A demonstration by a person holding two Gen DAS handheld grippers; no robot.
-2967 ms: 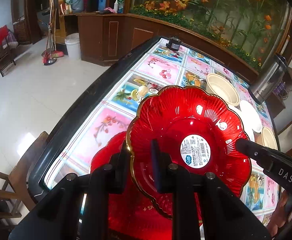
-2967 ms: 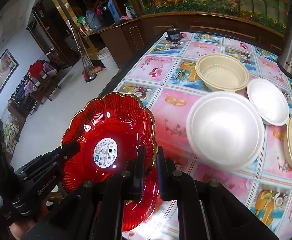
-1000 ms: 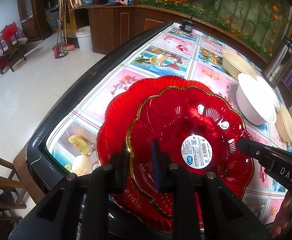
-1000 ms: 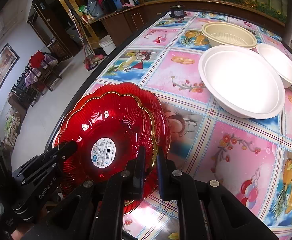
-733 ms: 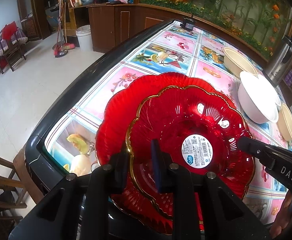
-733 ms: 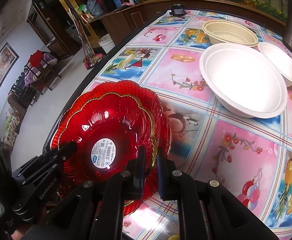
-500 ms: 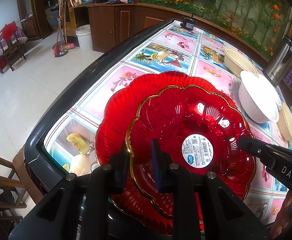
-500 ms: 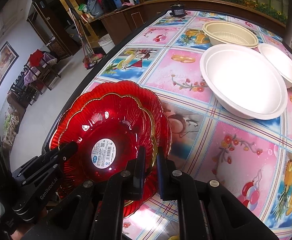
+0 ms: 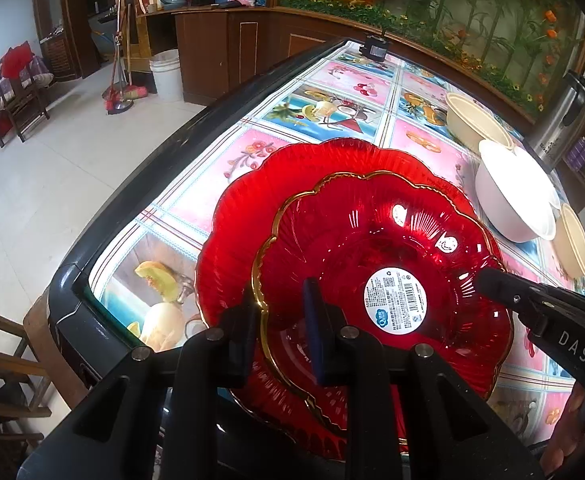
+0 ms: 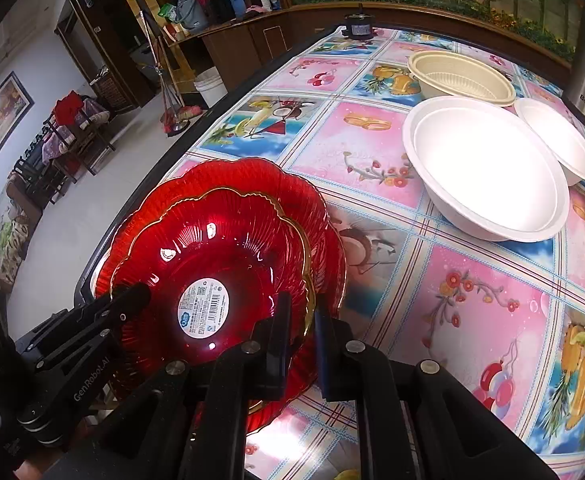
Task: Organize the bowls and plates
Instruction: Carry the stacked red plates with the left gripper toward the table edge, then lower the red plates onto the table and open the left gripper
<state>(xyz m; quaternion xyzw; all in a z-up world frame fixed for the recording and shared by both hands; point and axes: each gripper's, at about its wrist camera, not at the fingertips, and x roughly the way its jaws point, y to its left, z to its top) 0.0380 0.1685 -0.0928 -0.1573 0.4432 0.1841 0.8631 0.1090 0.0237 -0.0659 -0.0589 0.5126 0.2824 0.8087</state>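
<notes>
Left gripper [image 9: 282, 308] clamped on gold-rimmed red dish [image 9: 376, 264] at its 7 o'clock rim; right gripper [image 10: 302, 320] pinching the opposite rim. Dish sits nested over larger red plate [image 9: 252, 200] at table [image 9: 140, 192] corner. White bowl [image 10: 484, 168] toward 2 o'clock, apart.

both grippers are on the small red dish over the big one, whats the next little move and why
Probably open both and let go. The small red dish already sits nested and roughly centred in the big red dish, while the left hand-held gripper and right hand-held gripper each pinch its gold rim on opposite sides.
</notes>
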